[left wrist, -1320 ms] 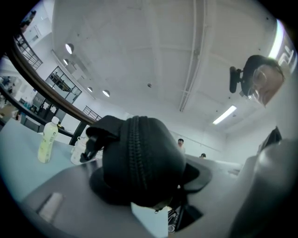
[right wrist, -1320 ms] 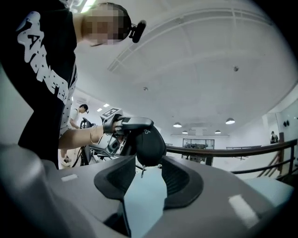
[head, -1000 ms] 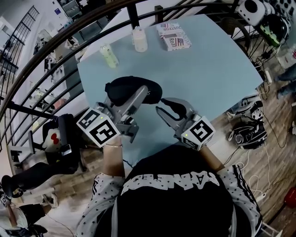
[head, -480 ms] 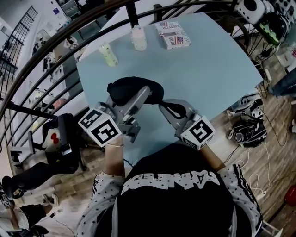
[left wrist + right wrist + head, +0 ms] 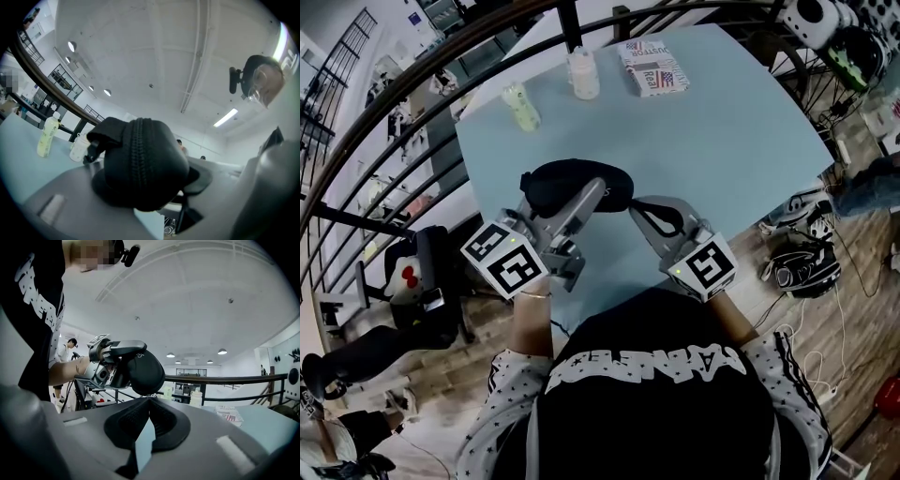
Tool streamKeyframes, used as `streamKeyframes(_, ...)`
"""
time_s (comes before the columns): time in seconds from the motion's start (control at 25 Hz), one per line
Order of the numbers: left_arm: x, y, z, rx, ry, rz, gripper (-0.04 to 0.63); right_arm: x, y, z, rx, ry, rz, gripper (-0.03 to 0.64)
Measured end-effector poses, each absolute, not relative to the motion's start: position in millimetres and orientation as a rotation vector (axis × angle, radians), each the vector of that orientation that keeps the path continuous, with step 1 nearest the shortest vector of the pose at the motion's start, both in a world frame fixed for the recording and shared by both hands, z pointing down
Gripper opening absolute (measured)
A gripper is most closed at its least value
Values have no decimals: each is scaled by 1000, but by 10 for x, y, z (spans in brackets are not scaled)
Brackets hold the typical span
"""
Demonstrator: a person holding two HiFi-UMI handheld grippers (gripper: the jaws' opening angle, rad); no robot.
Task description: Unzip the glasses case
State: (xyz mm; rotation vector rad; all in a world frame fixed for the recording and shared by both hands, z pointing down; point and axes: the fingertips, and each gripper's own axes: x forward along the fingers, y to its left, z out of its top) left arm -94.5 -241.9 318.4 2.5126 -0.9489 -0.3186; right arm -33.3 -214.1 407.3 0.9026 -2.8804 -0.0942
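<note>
The glasses case (image 5: 567,178) is black and rounded, and it sits over the near part of the pale blue surface (image 5: 722,141), just in front of the person's chest. The left gripper (image 5: 565,195) is clamped on it, with one grey jaw along each long side. In the left gripper view the case (image 5: 140,164) fills the space between the jaws. Its zip (image 5: 137,154) runs over the top of the case toward the camera and looks closed along the stretch that shows. From the right gripper view the case (image 5: 143,372) appears to be held clear of the surface, because the railing (image 5: 225,379) and the room show beneath it.

The right gripper (image 5: 636,206) comes in from the person's right and points at the case's right end. Its jaws are together, and the black pads (image 5: 133,420) meet at their tips. The tips sit right against the lower edge of the case. Whether a zip pull is pinched between them is too small to tell.

At the far side of the surface, well apart from the case, stand a pale yellow-green bottle (image 5: 521,106) and a white bottle (image 5: 583,75). A flat printed packet (image 5: 654,67) lies to their right. A dark curved railing runs behind them.
</note>
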Motion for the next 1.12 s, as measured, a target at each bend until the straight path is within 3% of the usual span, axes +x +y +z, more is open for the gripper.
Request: streamKeyframes(1.12, -746, -2297, 3229, 2555, -822, -240, 0, -121, -2309, 3813, 755, -2744, -415, 8)
